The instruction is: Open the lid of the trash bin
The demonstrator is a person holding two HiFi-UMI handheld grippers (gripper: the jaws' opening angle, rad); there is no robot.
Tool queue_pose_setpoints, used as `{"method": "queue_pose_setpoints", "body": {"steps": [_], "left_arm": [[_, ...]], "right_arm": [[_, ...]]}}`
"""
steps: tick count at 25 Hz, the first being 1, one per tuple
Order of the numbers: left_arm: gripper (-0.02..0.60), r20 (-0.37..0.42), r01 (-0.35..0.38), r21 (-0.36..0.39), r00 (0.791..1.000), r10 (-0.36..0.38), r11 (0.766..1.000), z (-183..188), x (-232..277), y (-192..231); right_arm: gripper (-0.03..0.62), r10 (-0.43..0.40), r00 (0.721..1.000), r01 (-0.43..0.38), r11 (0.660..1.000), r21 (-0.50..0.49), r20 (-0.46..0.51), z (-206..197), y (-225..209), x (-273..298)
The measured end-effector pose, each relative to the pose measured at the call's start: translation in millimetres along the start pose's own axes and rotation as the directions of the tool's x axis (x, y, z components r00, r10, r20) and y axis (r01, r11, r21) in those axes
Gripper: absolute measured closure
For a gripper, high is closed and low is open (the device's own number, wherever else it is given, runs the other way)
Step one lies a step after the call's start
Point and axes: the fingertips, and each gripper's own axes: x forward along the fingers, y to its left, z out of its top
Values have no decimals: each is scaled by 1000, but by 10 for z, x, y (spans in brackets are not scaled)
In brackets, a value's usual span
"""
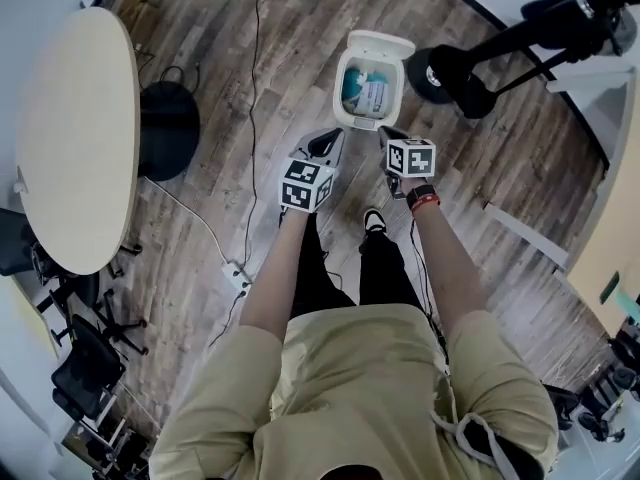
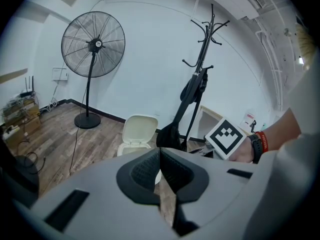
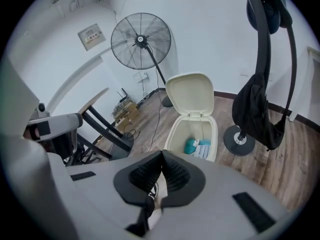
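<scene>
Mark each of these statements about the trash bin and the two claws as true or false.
1. The lid of the trash bin stands open. True.
2. The bin is empty. False: a teal item and a white packet lie inside.
3. The left claw grips the lid. False: its jaws are together on nothing, apart from the bin.
4. The right claw is shut and holds nothing. True.

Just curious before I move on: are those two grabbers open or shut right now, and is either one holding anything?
Left gripper: jaws closed, holding nothing.
Right gripper: jaws closed, holding nothing.
</scene>
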Motion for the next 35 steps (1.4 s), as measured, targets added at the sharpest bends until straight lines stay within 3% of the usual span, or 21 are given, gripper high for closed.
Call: {"method": "queue_pose_setpoints", "body": {"steps": [13,19,23,35], "left_arm": [[558,10,-20,35,1000,19,999,627,-705,-415],[558,45,-46,44,998,44,998,1080,-959,-550],[558,76,-82,67,994,76,994,1393,-1148,-623],[558,194,-72,199,980,33,977,2168,-1567,-1039]], "right_arm": [[580,-47,991,61,992,-107,125,661,538,-1366],[580,-54,977,72,994,-81,205,969,745,-1921],[580,-68,962,86,995,-55,265,1143,866,-2284],[580,-91,897,142,986,-89,432,1604,1173,-3244]]}}
